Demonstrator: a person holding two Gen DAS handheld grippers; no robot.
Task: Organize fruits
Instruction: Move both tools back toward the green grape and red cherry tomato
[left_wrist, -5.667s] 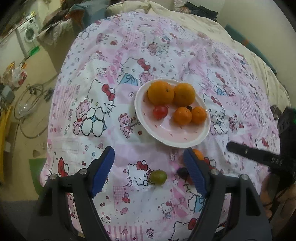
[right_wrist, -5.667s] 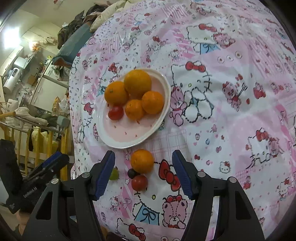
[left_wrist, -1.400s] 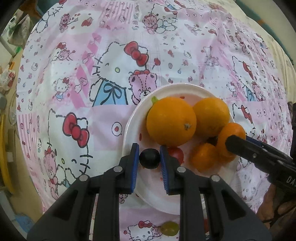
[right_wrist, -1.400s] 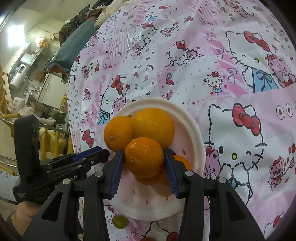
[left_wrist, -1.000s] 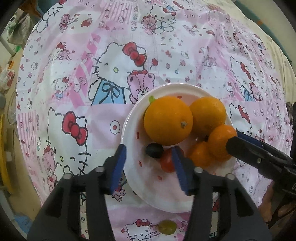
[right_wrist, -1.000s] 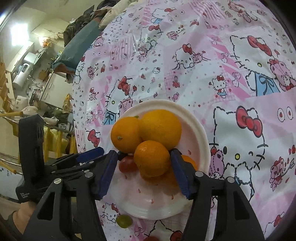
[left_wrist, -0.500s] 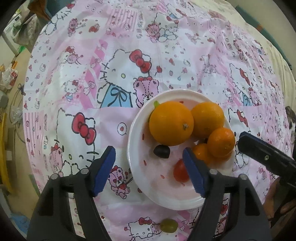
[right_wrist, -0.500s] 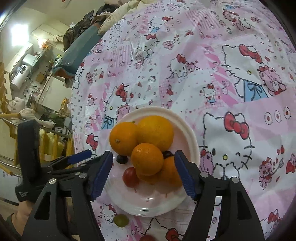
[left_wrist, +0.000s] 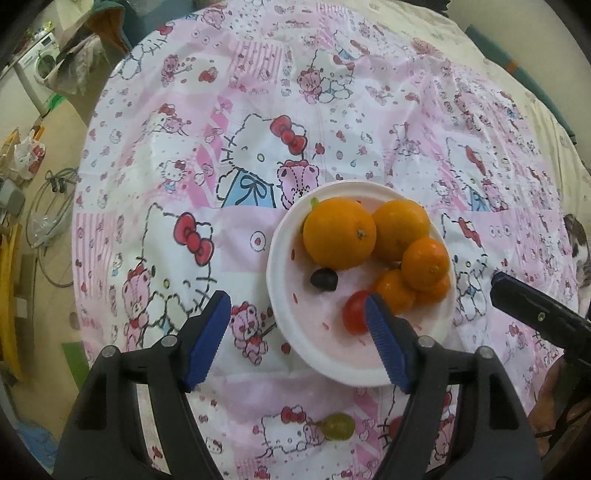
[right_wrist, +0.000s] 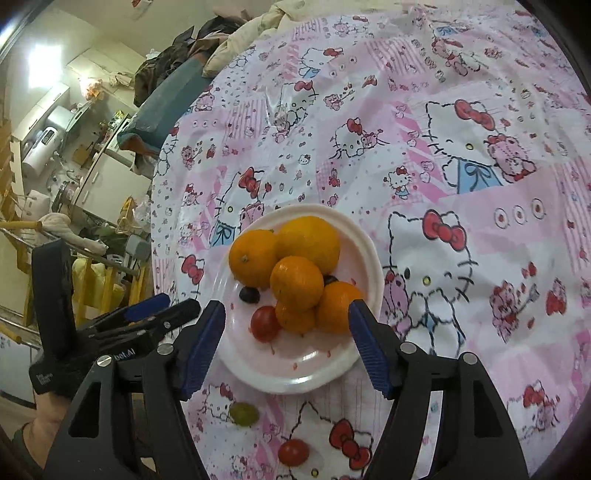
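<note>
In the L wrist view, the left gripper (left_wrist: 297, 341) is being held w/ fingers spread wide and empty over the near-left rim of the plate (left_wrist: 280, 317), where oranges, a dark grape (left_wrist: 323, 278) and a cherry tomato (left_wrist: 355, 313) are lying, while the green grape (left_wrist: 337, 426) is sitting on the tablecloth (left_wrist: 184, 192) just short of the plate, behind the fingertips. In the R wrist view, the right gripper (right_wrist: 287, 341) is likewise being held wide apart and empty over the plate's (right_wrist: 295, 384) near edge; the green grape (right_wrist: 243, 413) and a loose red tomato (right_wrist: 293, 452) are lying off the plate, back toward the wrist, w/ the tomato more centred btw this gripper's fingers, so it is judged better placed for that one and the L for the grape.

Surface (left_wrist: 258, 110): round, covered by pink cartoon-cat cloth. Directly on it: white plate (left_wrist: 291, 332) of fruit; green grape (left_wrist: 337, 426); red cherry tomato (right_wrist: 293, 452).
</note>
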